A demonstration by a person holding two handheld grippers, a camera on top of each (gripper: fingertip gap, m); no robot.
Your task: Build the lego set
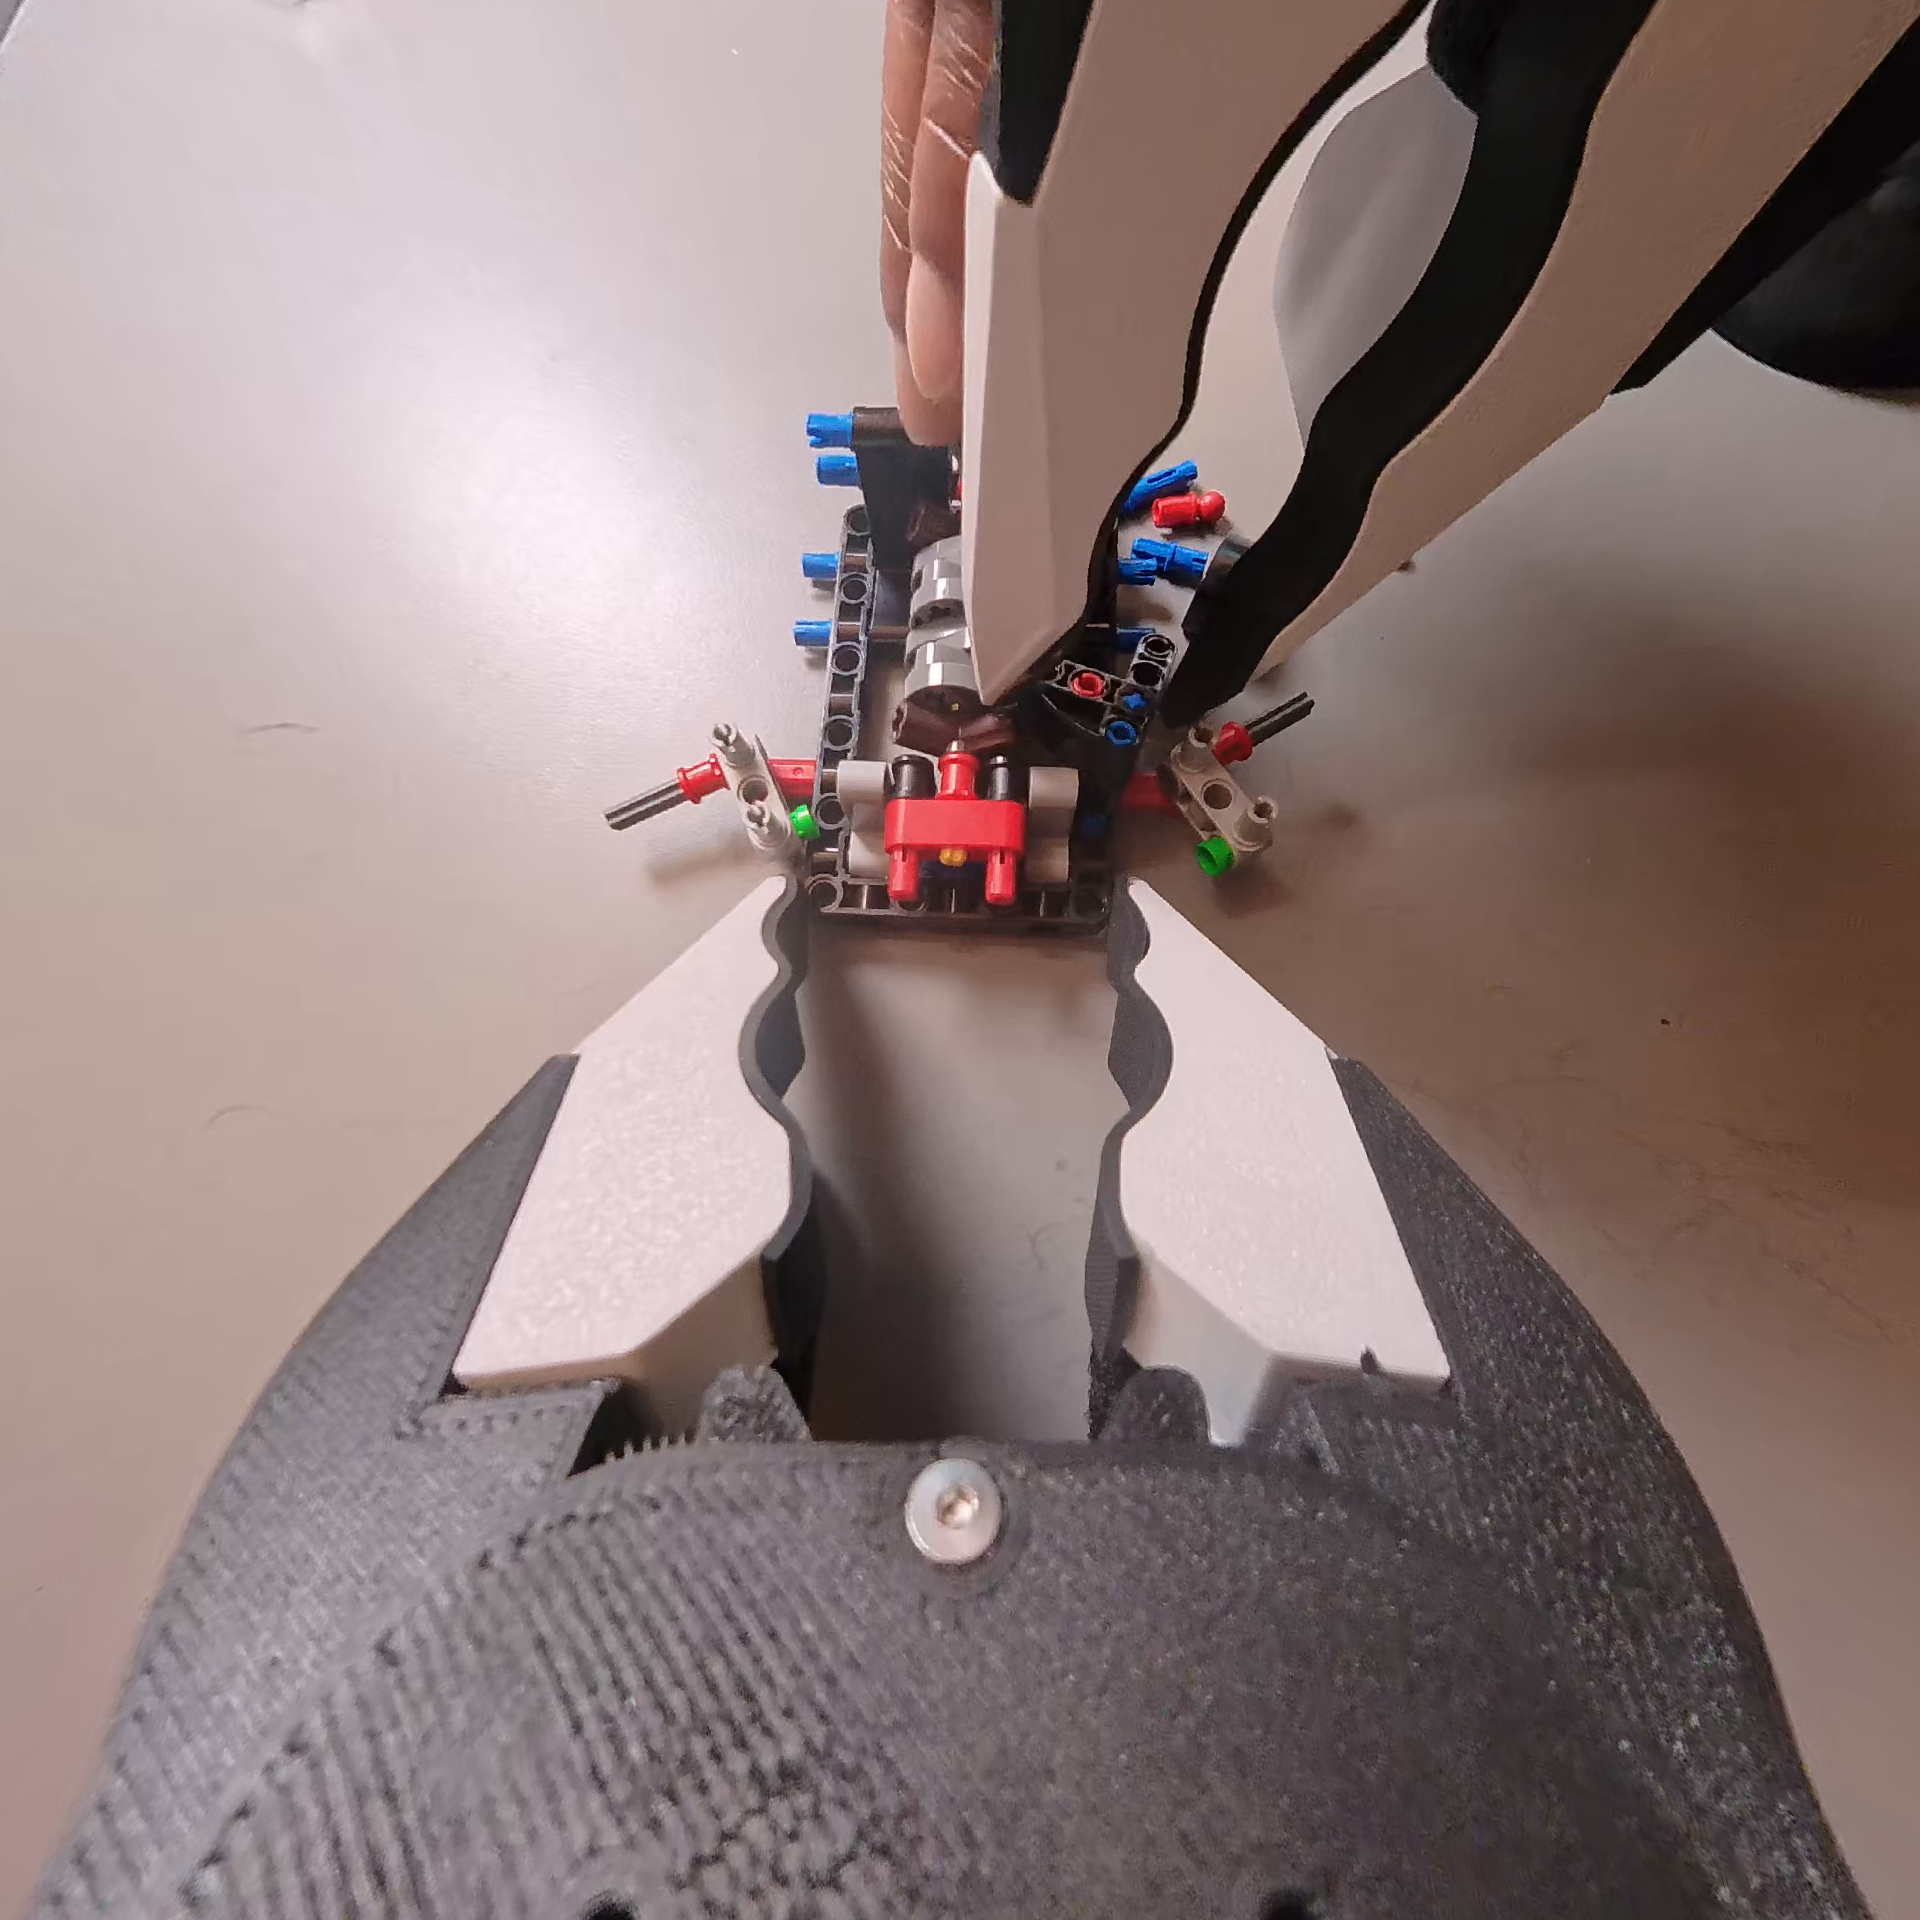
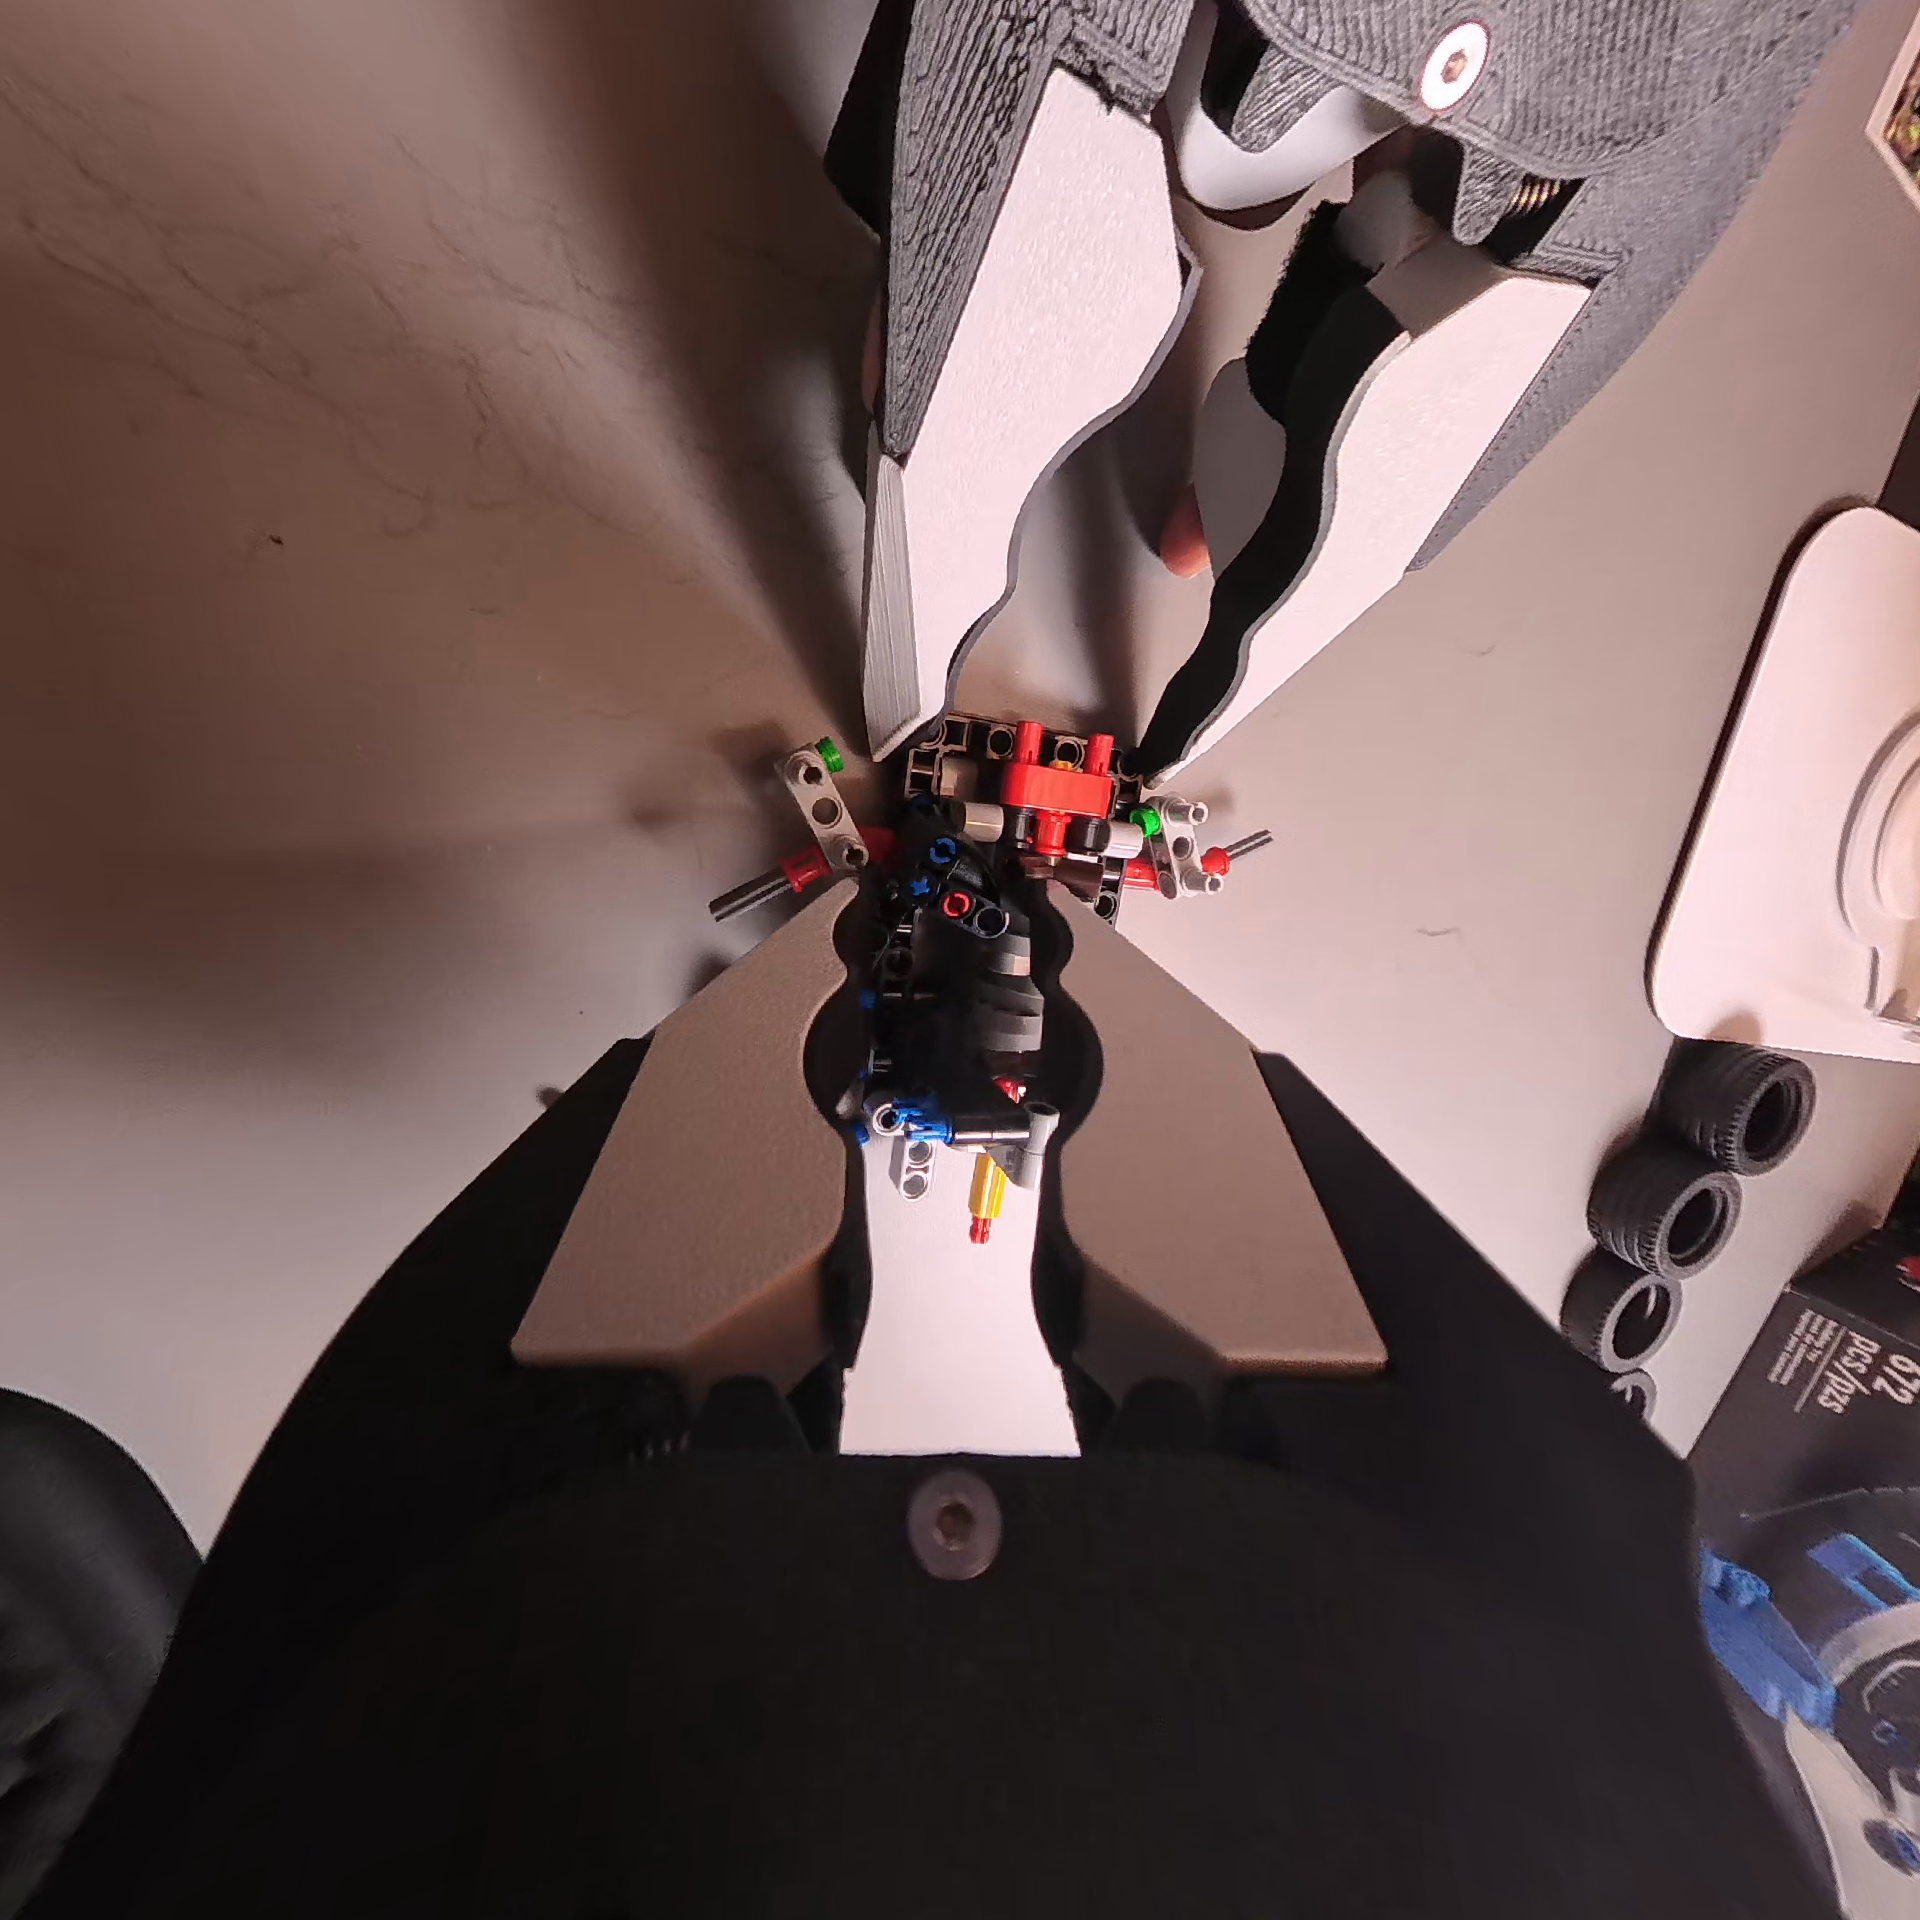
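Note:
The lego assembly (image 1: 951, 826) is a dark rectangular frame with a red connector, grey cylinders, blue pins and grey side links, lying on the table. My left gripper (image 1: 961, 899) clamps the frame's near end, one fingertip at each corner; the right wrist view shows it coming in from the top (image 2: 1023, 753). My right gripper (image 2: 956, 920) straddles the assembly's (image 2: 961, 997) other part, its fingers against the black beams. In the left wrist view it (image 1: 1091, 696) comes down from above, one finger inside the frame, one outside. A hand (image 1: 925, 312) touches the far end.
Three black tyres (image 2: 1662, 1210) lie in a row at the right of the right wrist view. A white tray (image 2: 1808, 790) stands beyond them. A dark box (image 2: 1829, 1475) with a blue car picture is at the lower right. A small red pin (image 1: 1190, 509) lies beside the frame. My two grippers' fingertips are within a few centimetres of each other.

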